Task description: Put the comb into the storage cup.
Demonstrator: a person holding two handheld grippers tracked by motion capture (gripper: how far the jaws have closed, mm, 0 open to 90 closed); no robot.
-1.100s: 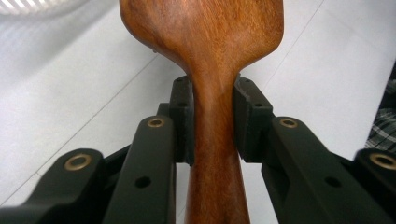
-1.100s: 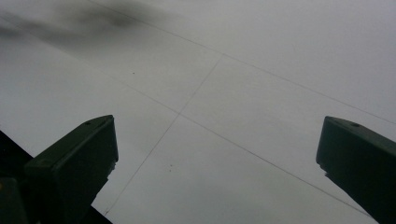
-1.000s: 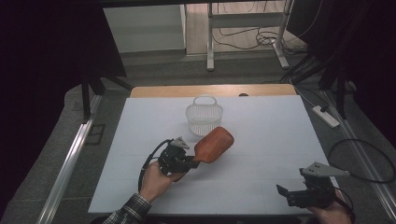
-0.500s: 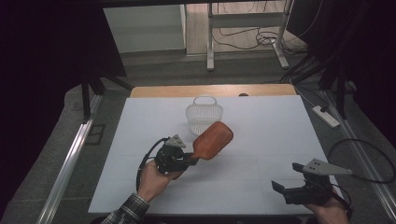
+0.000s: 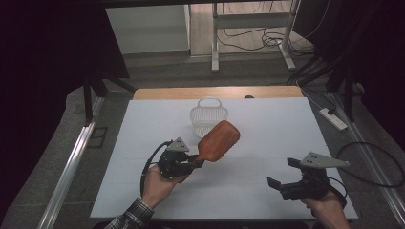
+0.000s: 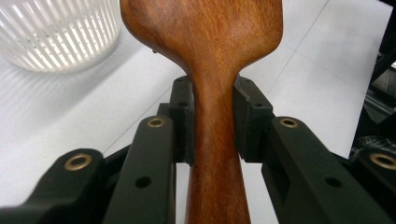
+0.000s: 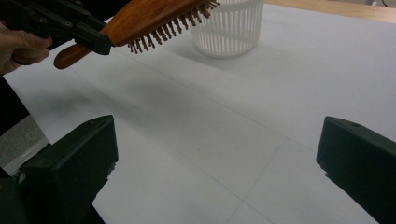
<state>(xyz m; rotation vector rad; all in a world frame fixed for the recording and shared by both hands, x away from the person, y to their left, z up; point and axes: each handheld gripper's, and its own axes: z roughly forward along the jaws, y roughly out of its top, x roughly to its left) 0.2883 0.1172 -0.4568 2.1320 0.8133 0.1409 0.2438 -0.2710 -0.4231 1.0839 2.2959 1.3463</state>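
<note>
The left tongs (image 5: 195, 163) clamp the wooden hairbrush (image 5: 218, 141) by its handle, aloft just before the white basket (image 5: 208, 117), the right tongs (image 5: 282, 175) gaping empty; the smooth handle might twist and miss the rim

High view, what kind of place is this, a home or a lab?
Most likely a lab or recording workspace: a white table laid out for the work, loose cables on the floor behind it, a power strip beside it, and metal stand legs.
</note>
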